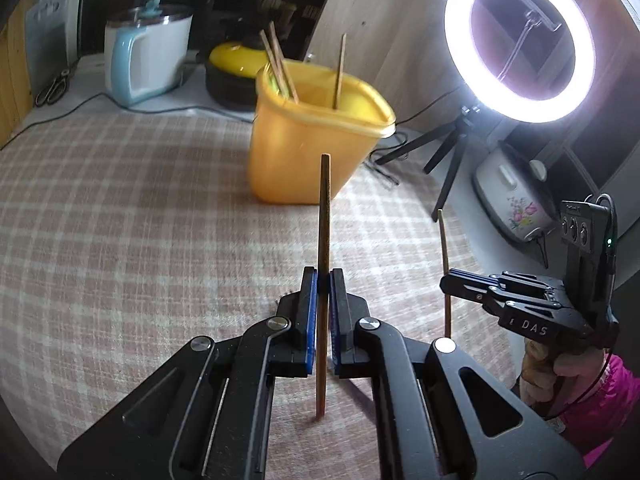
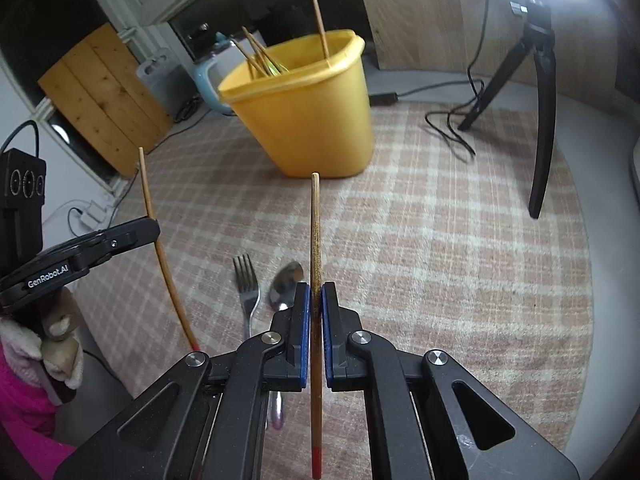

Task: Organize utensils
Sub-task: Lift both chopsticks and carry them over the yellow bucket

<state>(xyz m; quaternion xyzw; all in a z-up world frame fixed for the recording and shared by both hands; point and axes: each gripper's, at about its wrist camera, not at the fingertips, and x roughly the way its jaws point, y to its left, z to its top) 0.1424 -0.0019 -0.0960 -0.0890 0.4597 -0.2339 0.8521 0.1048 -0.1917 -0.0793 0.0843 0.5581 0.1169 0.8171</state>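
Left wrist view: left gripper (image 1: 323, 280) is clamped on a chopstick (image 1: 323, 240) held upright; the yellow bin (image 1: 316, 148) lies straight ahead.

Right wrist view: right gripper (image 2: 316, 296) is clamped on a second chopstick (image 2: 315, 240), upright; bin ahead, judged comparably near. Fork (image 2: 247, 284) and spoon (image 2: 285, 280) are left on the cloth.

Table (image 1: 120, 208) covered by a pink-and-cream checked cloth. Yellow tub (image 1: 316, 140) stands upright toward the far side. Fork (image 2: 247, 288) and spoon (image 2: 285, 280) lie side by side on the near cloth. Black tripod (image 2: 536, 92) and a loose black cable (image 2: 452, 128) sit at the far edge. Kettle (image 1: 144, 60) and scissors (image 1: 54, 88) rest on the bare grey strip behind.
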